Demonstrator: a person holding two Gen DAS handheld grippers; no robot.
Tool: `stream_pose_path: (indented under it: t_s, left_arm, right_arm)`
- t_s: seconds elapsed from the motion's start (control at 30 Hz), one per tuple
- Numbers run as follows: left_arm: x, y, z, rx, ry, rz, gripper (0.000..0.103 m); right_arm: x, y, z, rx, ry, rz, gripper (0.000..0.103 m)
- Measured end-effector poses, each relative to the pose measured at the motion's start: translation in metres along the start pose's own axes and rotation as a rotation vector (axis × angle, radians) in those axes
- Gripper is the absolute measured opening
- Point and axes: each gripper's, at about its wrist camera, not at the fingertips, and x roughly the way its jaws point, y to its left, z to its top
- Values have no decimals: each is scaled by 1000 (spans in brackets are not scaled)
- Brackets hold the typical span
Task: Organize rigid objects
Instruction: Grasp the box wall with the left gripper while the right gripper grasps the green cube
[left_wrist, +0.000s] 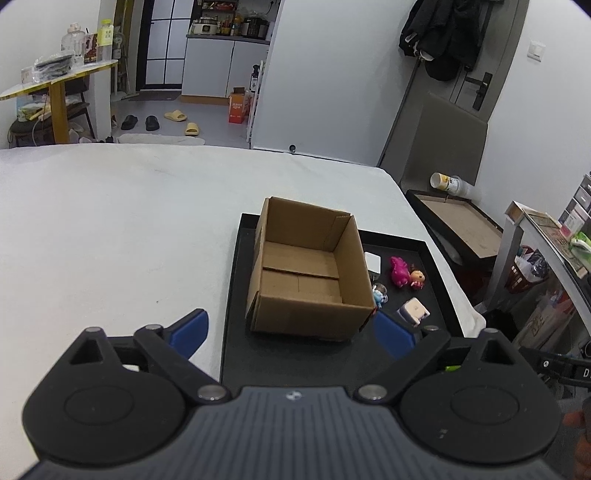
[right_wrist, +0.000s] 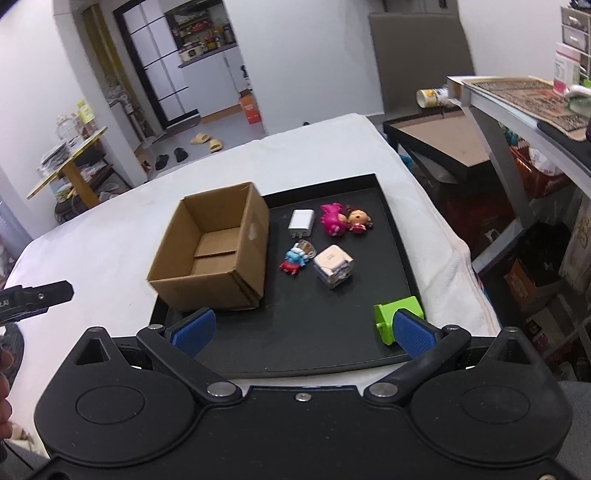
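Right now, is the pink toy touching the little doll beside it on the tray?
Touching. The right wrist view shows the pink toy lying against the little doll with no black tray visible between them.

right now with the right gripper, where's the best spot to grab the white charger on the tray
Grip the white charger across its two long flat sides, coming from above. It lies flat on the black tray with its prongs toward the camera, so the smooth body is the better hold. The cardboard box and pink toy flank it with gaps, likely enough for the open right gripper.
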Motion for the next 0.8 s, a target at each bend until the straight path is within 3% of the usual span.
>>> stream_pose_path:
  t_s: [0.6, 0.8]
  left_arm:
    - [81, 17, 15, -102, 80, 28, 63]
    - [107, 25, 16, -138, 118, 43, 57]
  right_arm:
    - [65, -50, 27, 59, 98, -91, 102]
    - [87, -66, 30, 81, 154, -102, 97]
